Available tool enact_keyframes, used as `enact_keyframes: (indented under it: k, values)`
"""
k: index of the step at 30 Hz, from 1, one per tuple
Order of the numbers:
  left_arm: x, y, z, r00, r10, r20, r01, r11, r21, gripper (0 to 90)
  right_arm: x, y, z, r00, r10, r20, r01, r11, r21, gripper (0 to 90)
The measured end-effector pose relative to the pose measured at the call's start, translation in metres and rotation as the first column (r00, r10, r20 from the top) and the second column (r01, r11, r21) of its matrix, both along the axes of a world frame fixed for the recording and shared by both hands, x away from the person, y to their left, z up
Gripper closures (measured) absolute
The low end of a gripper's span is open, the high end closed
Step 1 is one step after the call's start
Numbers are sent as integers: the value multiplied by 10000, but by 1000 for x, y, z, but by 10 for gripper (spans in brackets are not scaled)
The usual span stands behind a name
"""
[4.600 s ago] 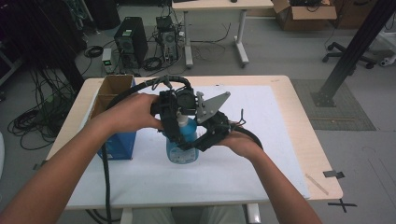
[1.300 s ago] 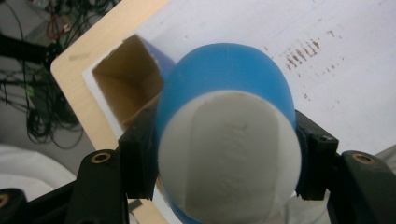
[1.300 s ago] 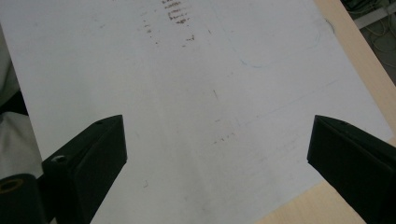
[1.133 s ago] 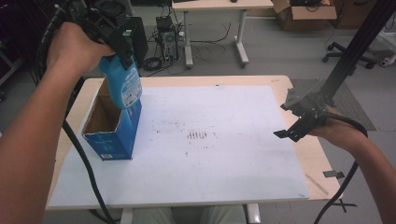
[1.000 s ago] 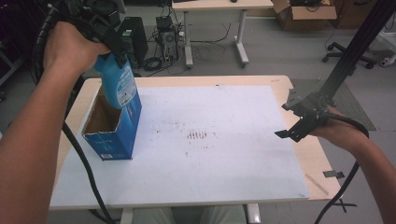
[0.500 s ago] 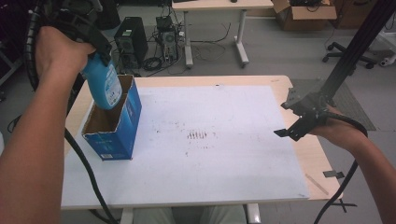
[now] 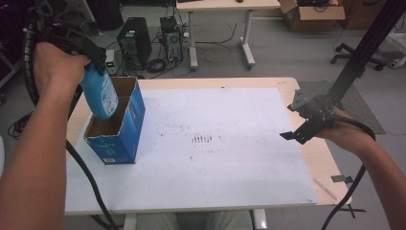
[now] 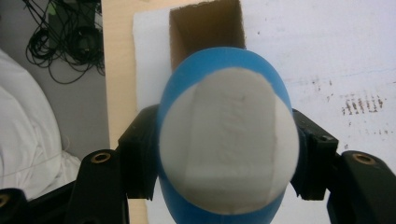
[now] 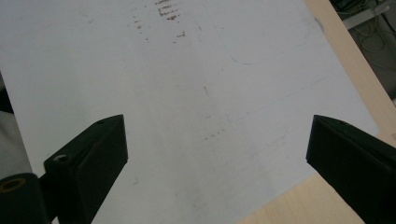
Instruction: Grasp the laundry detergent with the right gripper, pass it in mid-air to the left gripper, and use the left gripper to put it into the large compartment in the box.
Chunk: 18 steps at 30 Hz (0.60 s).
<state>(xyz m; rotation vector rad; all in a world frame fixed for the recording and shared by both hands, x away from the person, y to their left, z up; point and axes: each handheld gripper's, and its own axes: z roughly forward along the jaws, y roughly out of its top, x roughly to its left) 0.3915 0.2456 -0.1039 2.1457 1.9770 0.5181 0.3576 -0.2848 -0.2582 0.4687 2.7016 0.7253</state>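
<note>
My left gripper (image 7: pixel 91 64) is shut on a blue bottle (image 7: pixel 99 97) with a white label, held tilted over the open top of a blue cardboard box (image 7: pixel 123 128) at the table's left. In the left gripper view the bottle's white underside (image 8: pixel 227 142) fills the space between the jaws, with the box's brown inside (image 8: pixel 206 31) beyond it. My right gripper (image 7: pixel 299 129) hovers open over the right side of the white sheet (image 7: pixel 206 143); in the right gripper view its jaws stand wide apart over the bare sheet (image 9: pixel 196 93).
Brown smudge marks (image 7: pixel 202 139) sit mid-sheet. The wooden table edge (image 7: pixel 325 163) shows at the right. Beyond the table stand a computer tower (image 7: pixel 129 40), cables and another desk (image 7: pixel 220 7). A black post (image 7: pixel 364 52) rises at the right.
The left gripper has lowered the bottle from high above the box down to its open top over the last second. The right gripper has stayed at the right edge.
</note>
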Motion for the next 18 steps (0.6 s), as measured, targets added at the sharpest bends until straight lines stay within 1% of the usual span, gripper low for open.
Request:
enact_keyframes:
  k: [4,5,6,10,18]
  values:
    - [1,4,-13,10000,86,27,-86,9999,-96,379,0,-1,-2,10000,-34,24,34,10000,16,52]
    - [1,5,-15,10000,33,-15,-33,10000,-62,379,0,-1,-2,10000,-59,21,59,10000,23,51]
    - [1,6,-19,9999,132,18,-131,9998,-131,379,0,-2,-2,10000,-69,26,69,10000,34,52]
    - [3,8,-31,9999,112,-18,-112,9998,-165,379,0,-2,-2,9999,-100,11,100,9999,28,52]
    - [7,10,-60,9999,142,-1,-142,9996,-225,379,0,-1,-5,9999,-91,-61,90,9999,-44,52]
